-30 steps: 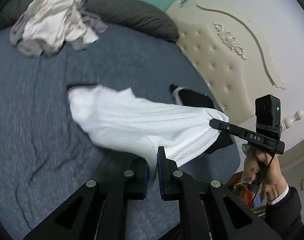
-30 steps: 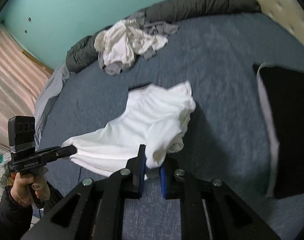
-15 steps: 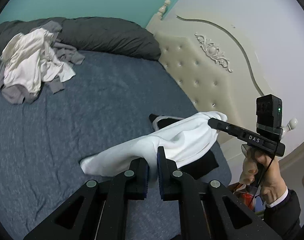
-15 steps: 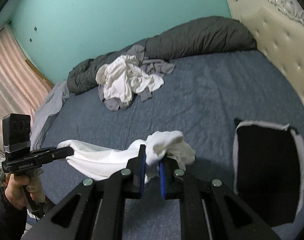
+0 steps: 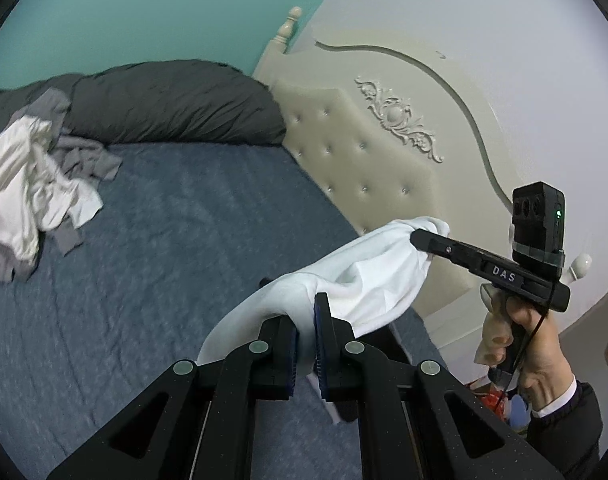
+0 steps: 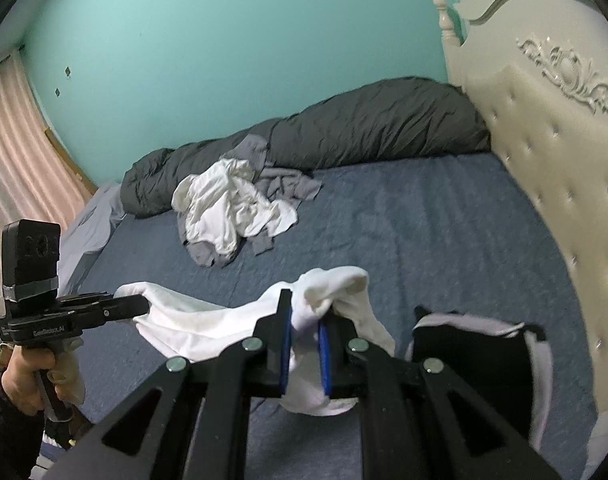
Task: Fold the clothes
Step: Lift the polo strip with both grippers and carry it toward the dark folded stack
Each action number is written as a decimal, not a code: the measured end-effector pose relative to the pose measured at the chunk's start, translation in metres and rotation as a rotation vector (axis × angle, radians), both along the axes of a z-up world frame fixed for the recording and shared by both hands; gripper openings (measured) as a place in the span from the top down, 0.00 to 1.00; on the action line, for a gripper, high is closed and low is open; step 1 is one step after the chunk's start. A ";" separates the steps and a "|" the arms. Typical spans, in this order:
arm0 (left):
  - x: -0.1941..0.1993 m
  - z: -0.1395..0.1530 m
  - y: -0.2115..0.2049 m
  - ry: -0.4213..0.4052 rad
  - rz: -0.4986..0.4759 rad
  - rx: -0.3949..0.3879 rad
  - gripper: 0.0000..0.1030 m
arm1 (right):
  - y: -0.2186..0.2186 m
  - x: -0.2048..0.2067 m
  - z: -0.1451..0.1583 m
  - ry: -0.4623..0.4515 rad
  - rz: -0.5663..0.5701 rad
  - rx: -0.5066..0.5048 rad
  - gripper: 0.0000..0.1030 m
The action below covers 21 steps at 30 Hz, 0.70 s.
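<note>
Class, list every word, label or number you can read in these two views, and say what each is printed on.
"DAS": white letters on the side of the right tongs, seen from the left wrist view.
Label on the body of the left tongs, seen from the right wrist view: too small and blurred to read.
No other text.

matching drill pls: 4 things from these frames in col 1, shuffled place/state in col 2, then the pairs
Column 1
1. white garment
2. clothes pile
3. dark grey duvet
4. black folded garment

Column 2
A. rolled up along the far edge of the bed
B. lying flat on the blue sheet near the headboard
C. held off the bed between left hand-held gripper and right hand-held gripper
D. crumpled heap, white and grey, in front of the duvet

Pairs: 1-C, 2-D, 3-A, 4-B
</note>
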<state>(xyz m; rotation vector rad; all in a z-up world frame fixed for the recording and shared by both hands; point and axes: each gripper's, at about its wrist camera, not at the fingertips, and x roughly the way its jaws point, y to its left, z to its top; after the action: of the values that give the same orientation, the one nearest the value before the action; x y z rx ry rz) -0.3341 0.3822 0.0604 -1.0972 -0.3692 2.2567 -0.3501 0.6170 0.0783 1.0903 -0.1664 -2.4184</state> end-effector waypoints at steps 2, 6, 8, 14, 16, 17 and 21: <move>-0.012 0.008 0.017 0.011 -0.008 0.000 0.93 | 0.014 -0.012 0.008 0.014 -0.020 -0.001 0.90; -0.038 0.021 0.046 0.027 -0.019 0.000 0.93 | 0.040 -0.040 0.023 0.049 -0.053 -0.008 0.90; -0.052 0.026 0.059 0.034 -0.026 0.000 0.93 | 0.051 -0.057 0.029 0.062 -0.072 -0.010 0.90; -0.095 0.032 0.092 0.065 -0.043 0.010 0.93 | 0.077 -0.101 0.047 0.112 -0.103 0.026 0.90; -0.109 0.024 0.105 0.063 -0.048 0.006 0.93 | 0.088 -0.114 0.050 0.130 -0.121 0.032 0.90; -0.116 0.018 0.112 0.056 -0.050 0.003 0.93 | 0.095 -0.120 0.049 0.135 -0.133 0.035 0.90; -0.137 -0.004 0.136 0.041 -0.056 -0.003 0.93 | 0.119 -0.142 0.036 0.131 -0.189 0.058 0.90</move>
<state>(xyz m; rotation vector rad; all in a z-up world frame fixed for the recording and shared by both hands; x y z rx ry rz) -0.4710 0.5187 0.0566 -1.0481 -0.3137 2.2276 -0.4917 0.7356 0.1141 0.9750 -0.1629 -2.6696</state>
